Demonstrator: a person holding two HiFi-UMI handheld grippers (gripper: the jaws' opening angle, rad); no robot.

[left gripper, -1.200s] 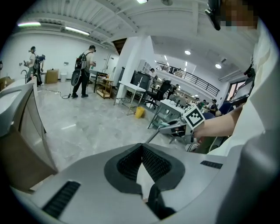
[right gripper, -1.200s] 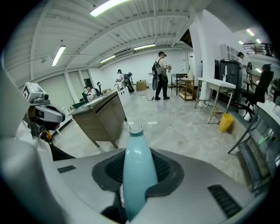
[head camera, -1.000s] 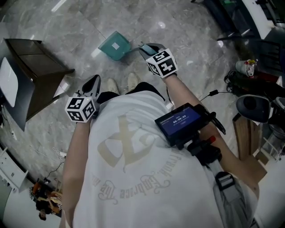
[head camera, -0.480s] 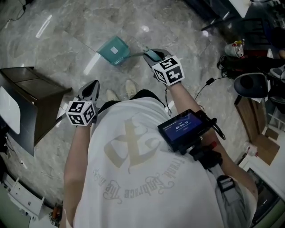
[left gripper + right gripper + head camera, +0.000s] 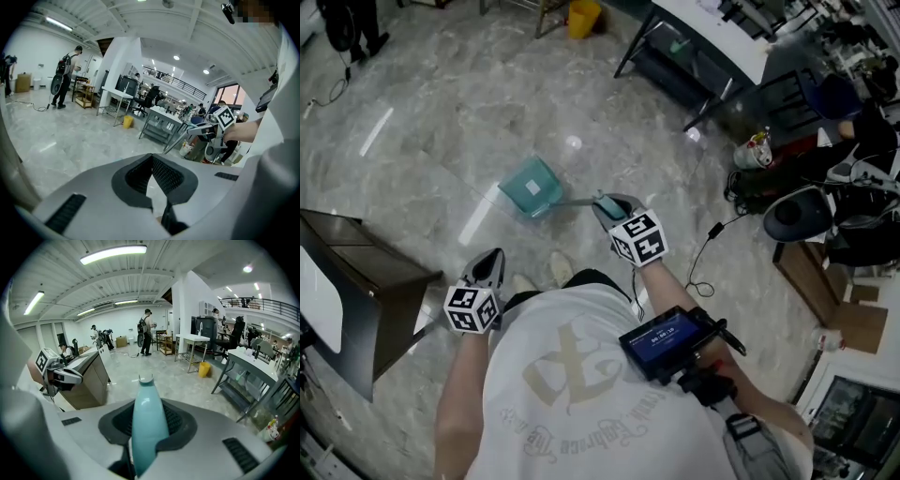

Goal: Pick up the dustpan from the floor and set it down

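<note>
The teal dustpan (image 5: 532,186) hangs out over the marble floor on a thin rod that runs back to its teal handle (image 5: 606,202). My right gripper (image 5: 612,209) is shut on that handle; in the right gripper view the handle (image 5: 149,423) stands upright between the dark pads. The pan itself is hidden in that view. My left gripper (image 5: 488,266) is lower left, beside the person's body, shut with nothing in it. In the left gripper view its pads (image 5: 164,176) meet at the tips. It is well apart from the dustpan.
A dark brown cabinet (image 5: 358,281) stands close at the left. A white table (image 5: 712,33) and a yellow bin (image 5: 583,15) are at the back. A chair, cables and clutter (image 5: 806,211) fill the right. The person's shoes (image 5: 561,269) are below the dustpan.
The right gripper has risen with the dustpan still in its jaws, and the head view now takes in far more of the room. The left gripper has shifted only a little.
</note>
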